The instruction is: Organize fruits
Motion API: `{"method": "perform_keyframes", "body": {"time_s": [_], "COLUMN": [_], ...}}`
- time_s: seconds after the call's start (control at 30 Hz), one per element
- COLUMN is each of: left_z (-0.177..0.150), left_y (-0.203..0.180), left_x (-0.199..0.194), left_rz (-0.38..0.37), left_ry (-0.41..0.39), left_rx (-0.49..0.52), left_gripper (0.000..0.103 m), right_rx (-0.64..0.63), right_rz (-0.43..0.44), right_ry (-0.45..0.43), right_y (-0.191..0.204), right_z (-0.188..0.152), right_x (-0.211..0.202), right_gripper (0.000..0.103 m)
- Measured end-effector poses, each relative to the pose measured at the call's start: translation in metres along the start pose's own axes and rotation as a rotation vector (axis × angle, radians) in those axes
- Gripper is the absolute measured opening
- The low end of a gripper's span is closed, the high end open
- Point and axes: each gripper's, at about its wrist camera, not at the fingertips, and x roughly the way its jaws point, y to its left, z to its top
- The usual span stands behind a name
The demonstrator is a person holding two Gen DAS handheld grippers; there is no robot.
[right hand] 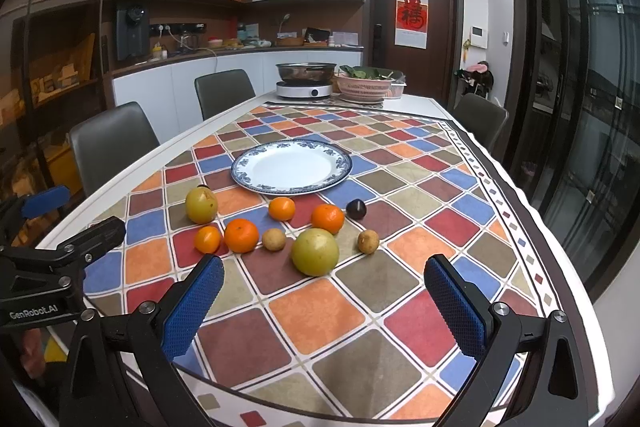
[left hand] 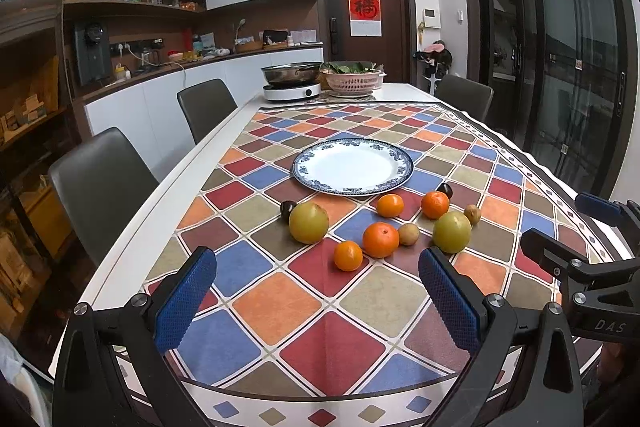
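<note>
A white plate with a blue rim (left hand: 352, 167) (right hand: 292, 167) lies empty on the checked tablecloth. In front of it lie loose fruits: several oranges (left hand: 381, 239) (right hand: 241, 235), two yellow-green apples (left hand: 309, 223) (right hand: 315, 252), two small brown fruits (left hand: 408, 233) (right hand: 274, 239) and two dark ones (left hand: 288, 210) (right hand: 356, 209). My left gripper (left hand: 318, 301) is open and empty, held above the table short of the fruits. My right gripper (right hand: 324, 305) is open and empty, just short of the nearer apple.
At the table's far end stand an induction cooker with a steel pot (left hand: 292, 83) and a pink basket of greens (left hand: 354, 79). Grey chairs (left hand: 100, 183) line the left side and one (left hand: 464, 99) the right. The right gripper's body (left hand: 592, 267) shows beside the left.
</note>
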Motion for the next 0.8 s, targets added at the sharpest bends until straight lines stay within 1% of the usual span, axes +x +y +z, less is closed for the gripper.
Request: {"method": "perform_keyframes", "body": {"time_s": [0.8], "left_z": [0.0002], "left_y": [0.0008], "left_x": [-0.0006], "left_rz": [0.001], "left_ry": [-0.004], "left_rx": [-0.004], "left_gripper": [0.103], "right_rx": [-0.006], "right_rz": [-0.004], "right_ry": [-0.001], "right_y": [0.0009], "right_z": [0.0005], "right_x": [-0.0003], "right_gripper": [0.102]}}
